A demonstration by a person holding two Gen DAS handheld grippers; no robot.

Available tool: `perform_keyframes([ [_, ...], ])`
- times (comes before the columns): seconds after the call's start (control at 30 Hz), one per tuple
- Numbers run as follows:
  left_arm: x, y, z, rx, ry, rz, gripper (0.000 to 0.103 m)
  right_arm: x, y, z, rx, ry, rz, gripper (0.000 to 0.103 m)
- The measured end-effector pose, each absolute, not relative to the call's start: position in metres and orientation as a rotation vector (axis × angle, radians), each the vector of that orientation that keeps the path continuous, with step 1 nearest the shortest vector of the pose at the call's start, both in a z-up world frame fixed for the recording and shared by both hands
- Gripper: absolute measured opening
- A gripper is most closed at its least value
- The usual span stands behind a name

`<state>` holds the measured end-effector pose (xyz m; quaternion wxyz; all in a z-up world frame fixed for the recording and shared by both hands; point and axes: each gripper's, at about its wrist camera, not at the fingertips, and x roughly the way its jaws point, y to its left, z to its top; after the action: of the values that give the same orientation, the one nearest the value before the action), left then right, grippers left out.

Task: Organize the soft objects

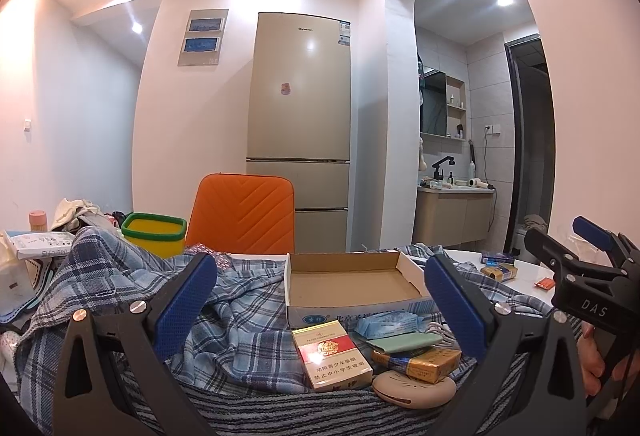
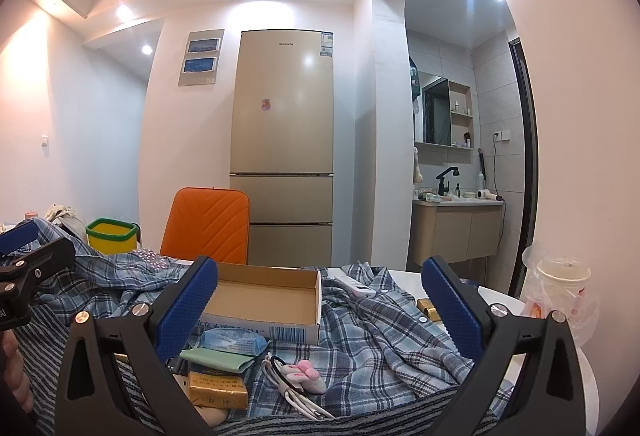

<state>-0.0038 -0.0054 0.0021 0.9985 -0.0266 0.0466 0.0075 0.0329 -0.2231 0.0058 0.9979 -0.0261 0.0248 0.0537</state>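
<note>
1. Both grippers, left gripper (image 1: 320, 310) and right gripper (image 2: 320, 310), hover with jaws spread wide, holding nothing.
2. Crumpled blue plaid cloth shirt (image 2: 368, 340) lies spread over the white surface (image 2: 508, 300).
3. Open shallow cardboard box (image 1: 352, 282) sits on the shirt, with a red-and-white cigarette pack (image 1: 330, 358) just in front.

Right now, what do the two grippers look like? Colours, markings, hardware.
Both match. The left gripper and right gripper have black angular frames with triangular cutouts, two fingers faced with textured blue pads, and silver and copper-coloured round screws at the joints. White "DAS" lettering marks the right gripper's body. A bare hand grips it; no sleeve or cable shows.
</note>
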Motion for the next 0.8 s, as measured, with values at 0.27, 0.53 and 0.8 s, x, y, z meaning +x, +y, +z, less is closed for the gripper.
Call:
perform_keyframes([
  [0.27, -0.0051, -0.0024, 0.0006, -0.067, 0.093, 0.015, 0.103, 0.0331, -0.2229, 0.0056, -0.052, 0.052, 0.108, 0.103],
  [0.53, -0.0058, -0.0008, 0.0005, -0.059, 0.090, 0.016, 0.103, 0.0351, -0.2210, 0.0029, -0.055, 0.059, 0.109, 0.103],
  [0.8, -0.0073, -0.0030, 0.0022, -0.050, 0.081, 0.023, 0.103, 0.0352, -0.2205, 0.0024, -0.055, 0.058, 0.109, 0.103],
])
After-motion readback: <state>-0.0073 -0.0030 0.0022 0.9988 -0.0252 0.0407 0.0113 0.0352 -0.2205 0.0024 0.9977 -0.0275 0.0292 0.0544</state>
